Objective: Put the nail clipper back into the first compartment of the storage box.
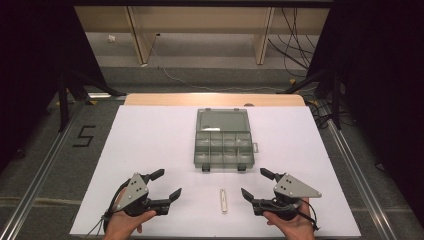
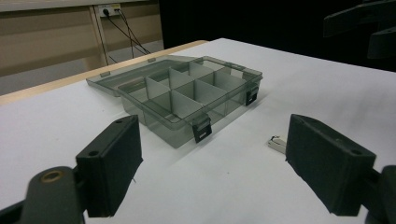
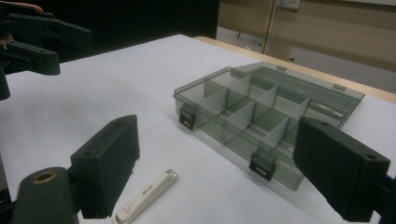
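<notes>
Both tongs, left [image 1: 165,186] and right [image 1: 254,183], gape empty. We should straddle the slim white stick [image 1: 223,200] across its narrow width, then carry it toward 12 o'clock, to the open smoky plastic compartment box [image 1: 222,143].

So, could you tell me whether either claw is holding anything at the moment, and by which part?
Nothing is held. The left claw and right claw both stand open over the table, with the small white stick lying untouched between them.

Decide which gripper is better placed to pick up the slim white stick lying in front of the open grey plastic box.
Right, though narrowly. The slim white stick lies between both open grippers, but the right gripper sits slightly nearer, with the stick close by its jaw; the left gripper is farther off.
</notes>
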`<move>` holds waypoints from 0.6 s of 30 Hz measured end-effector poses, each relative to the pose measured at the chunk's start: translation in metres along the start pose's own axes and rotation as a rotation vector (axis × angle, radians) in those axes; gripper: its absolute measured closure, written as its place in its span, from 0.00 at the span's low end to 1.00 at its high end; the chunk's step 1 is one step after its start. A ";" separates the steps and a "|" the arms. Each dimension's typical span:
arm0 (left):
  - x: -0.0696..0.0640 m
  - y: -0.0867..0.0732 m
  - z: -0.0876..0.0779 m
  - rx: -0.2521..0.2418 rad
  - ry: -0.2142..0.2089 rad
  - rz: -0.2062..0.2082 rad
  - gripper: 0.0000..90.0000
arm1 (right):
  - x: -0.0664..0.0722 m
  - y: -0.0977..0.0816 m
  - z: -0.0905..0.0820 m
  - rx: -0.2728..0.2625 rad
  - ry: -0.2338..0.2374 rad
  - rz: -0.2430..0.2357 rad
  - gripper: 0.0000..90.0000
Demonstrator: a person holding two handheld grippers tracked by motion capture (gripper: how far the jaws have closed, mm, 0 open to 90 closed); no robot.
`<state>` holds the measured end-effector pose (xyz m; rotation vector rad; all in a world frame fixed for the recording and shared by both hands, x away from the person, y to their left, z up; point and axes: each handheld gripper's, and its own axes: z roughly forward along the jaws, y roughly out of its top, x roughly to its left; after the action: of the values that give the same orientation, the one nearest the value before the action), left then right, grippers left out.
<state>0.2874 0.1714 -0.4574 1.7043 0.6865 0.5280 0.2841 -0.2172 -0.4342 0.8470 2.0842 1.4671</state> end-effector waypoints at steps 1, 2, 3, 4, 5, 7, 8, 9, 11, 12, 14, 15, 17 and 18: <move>0.000 0.000 0.000 0.005 0.004 0.001 0.20 | 0.000 0.000 0.000 0.006 0.003 0.000 0.17; 0.000 0.000 0.000 0.007 0.004 0.002 0.20 | 0.000 -0.001 0.001 0.002 0.002 0.003 0.17; 0.000 0.000 0.000 0.007 0.004 0.002 0.20 | 0.000 -0.001 0.001 0.002 0.002 0.003 0.17; -0.001 0.000 0.000 0.006 0.004 0.001 0.20 | -0.001 -0.001 0.001 0.019 0.000 -0.007 0.17; -0.001 0.000 0.000 0.006 0.004 0.001 0.20 | -0.001 -0.001 0.001 0.015 -0.006 -0.015 0.17; -0.001 0.000 0.000 0.007 0.004 0.000 0.20 | 0.000 -0.001 0.001 0.027 0.002 -0.010 0.17; -0.001 0.000 0.000 0.007 0.004 -0.002 0.20 | 0.001 -0.001 0.002 0.023 0.004 -0.008 0.17; -0.001 0.000 0.000 0.007 0.003 -0.002 0.20 | 0.001 -0.001 0.002 0.023 0.004 -0.008 0.17; 0.000 0.000 0.000 0.006 0.001 0.007 0.20 | 0.001 -0.002 0.003 0.030 0.001 -0.018 0.17; -0.001 0.000 0.000 0.007 0.004 -0.006 0.20 | 0.001 -0.002 0.002 0.047 0.006 -0.016 0.18; -0.001 0.000 0.001 0.007 0.003 -0.004 0.20 | 0.001 -0.002 0.003 0.051 0.010 -0.037 0.18; -0.001 0.000 0.001 0.008 0.003 -0.003 0.20 | 0.001 -0.002 0.003 0.051 0.010 -0.037 0.18; -0.001 0.000 0.001 0.008 0.002 -0.003 0.20 | 0.002 -0.002 0.004 0.059 0.007 -0.041 0.18; -0.001 0.000 0.001 0.008 0.002 -0.003 0.20 | 0.003 -0.002 0.004 0.068 0.014 -0.040 0.18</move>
<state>0.2867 0.1701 -0.4580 1.7107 0.6931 0.5256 0.2844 -0.2129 -0.4379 0.8184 2.1593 1.3923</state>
